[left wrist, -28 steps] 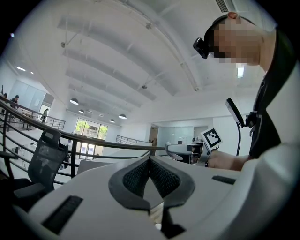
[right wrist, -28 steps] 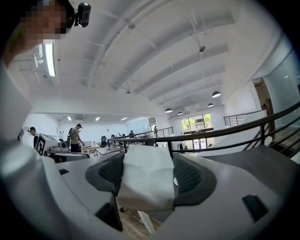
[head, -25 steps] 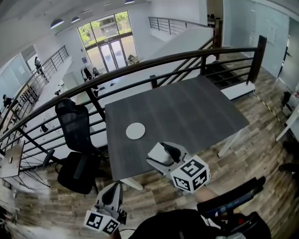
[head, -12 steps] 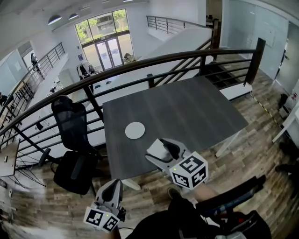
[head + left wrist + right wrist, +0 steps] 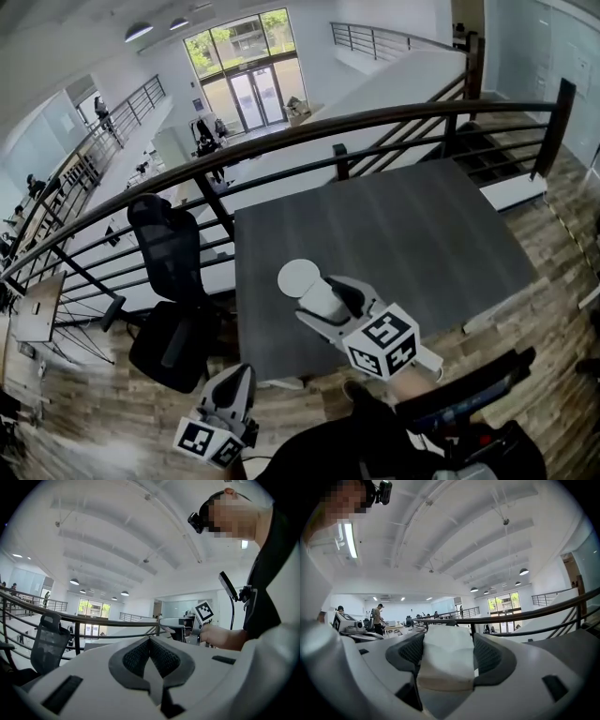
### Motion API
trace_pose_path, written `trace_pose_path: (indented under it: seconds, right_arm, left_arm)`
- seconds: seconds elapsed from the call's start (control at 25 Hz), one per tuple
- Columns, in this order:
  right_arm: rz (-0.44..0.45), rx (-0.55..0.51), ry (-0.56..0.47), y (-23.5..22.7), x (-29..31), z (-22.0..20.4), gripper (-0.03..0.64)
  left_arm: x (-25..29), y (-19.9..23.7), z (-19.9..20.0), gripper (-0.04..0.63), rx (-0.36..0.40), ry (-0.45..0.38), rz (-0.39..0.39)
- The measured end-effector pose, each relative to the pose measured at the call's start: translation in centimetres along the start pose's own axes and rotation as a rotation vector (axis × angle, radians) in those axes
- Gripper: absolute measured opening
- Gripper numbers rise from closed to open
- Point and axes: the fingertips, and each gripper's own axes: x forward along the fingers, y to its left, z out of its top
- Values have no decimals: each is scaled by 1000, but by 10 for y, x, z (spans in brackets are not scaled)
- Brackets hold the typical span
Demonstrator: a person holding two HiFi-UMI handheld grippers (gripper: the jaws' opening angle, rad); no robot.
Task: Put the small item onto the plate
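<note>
When looked at from the head view, showed the right gripper (image 5: 323,298) reaching in over the near edge of the grey table (image 5: 403,234), tip overlapping the near rim of the round white plate (image 5: 292,274); could not tell the height above it. Likely pointed that way because the plate sat alone near the table's front left, within a straight reach from the near side. Showed the left gripper (image 5: 228,392) low and off the table, over the wood floor beside a black chair (image 5: 167,258), probably kept there to leave the way to the plate free. From the left gripper view, found the jaws together with nothing between them, aimed up past the railing (image 5: 93,619) at the ceiling, well away from the work. From the right gripper view, found the jaws clamped on the small item (image 5: 446,663), a pale, soft-looking block filling the gap between the dark pads (image 5: 492,656). Gripped by its sides, most likely so that the underside could meet the plate flat on release. Showed no plate there, only railing and a strip of table at the right, so looked held level rather than tipped down. Judged the item not yet on the plate; seemed to need tilting and lowering before opening, lest the light block land askew or past the rim.
</note>
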Motion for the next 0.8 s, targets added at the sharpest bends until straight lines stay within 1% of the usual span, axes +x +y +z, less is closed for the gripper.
trace_pose_path:
  seconds: [0.16, 0.28, 0.4, 0.52, 0.68, 0.8]
  right_arm:
    - [46, -12, -1, -28, 23, 14, 331]
    - [77, -6, -2, -45, 43, 21, 331]
    - [89, 1, 4, -63, 60, 22, 331]
    - [100, 8, 3, -79, 76, 23, 331]
    - [122, 22, 15, -91, 99, 24, 331]
    - [145, 9, 28, -103, 119, 22, 331]
  left_arm:
    - [25, 17, 4, 3, 2, 14, 57]
    - [37, 35, 1, 3, 10, 40, 113]
    - [50, 41, 6, 3, 2, 34, 133]
    - [61, 49, 10, 3, 17, 30, 153]
    - [65, 58, 17, 3, 21, 34, 199]
    - [72, 65, 19, 3, 24, 12, 226]
